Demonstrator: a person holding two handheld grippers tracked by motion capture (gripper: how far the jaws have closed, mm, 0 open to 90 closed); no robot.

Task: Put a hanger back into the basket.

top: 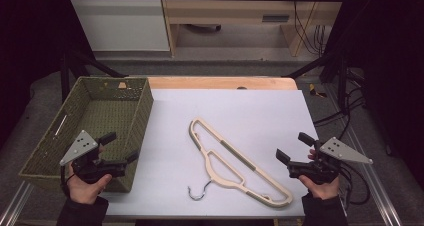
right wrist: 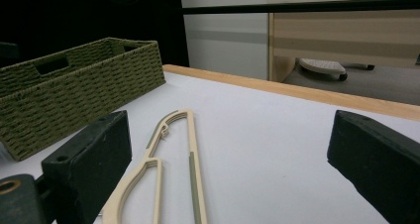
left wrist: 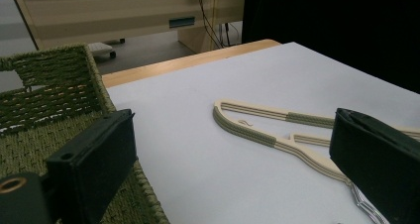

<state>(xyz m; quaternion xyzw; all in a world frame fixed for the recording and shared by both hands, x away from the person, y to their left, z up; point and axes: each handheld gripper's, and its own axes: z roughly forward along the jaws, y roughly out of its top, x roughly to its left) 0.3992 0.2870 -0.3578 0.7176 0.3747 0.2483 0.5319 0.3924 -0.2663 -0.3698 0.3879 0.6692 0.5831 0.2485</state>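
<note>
A cream hanger with olive strips and a metal hook lies flat in the middle of the white tabletop. At the table's left stands a green woven basket, which looks empty. My left gripper hovers open over the basket's near right corner, nothing between its jaws. My right gripper is open near the table's right front edge, just right of the hanger's lower end. In the left gripper view the hanger lies ahead of the open gripper. In the right gripper view the hanger and the basket lie ahead of the open gripper.
A wooden strip borders the table's far edge. Beyond it stand a wooden cabinet and a white panel. Cables run down the right side past a dark frame.
</note>
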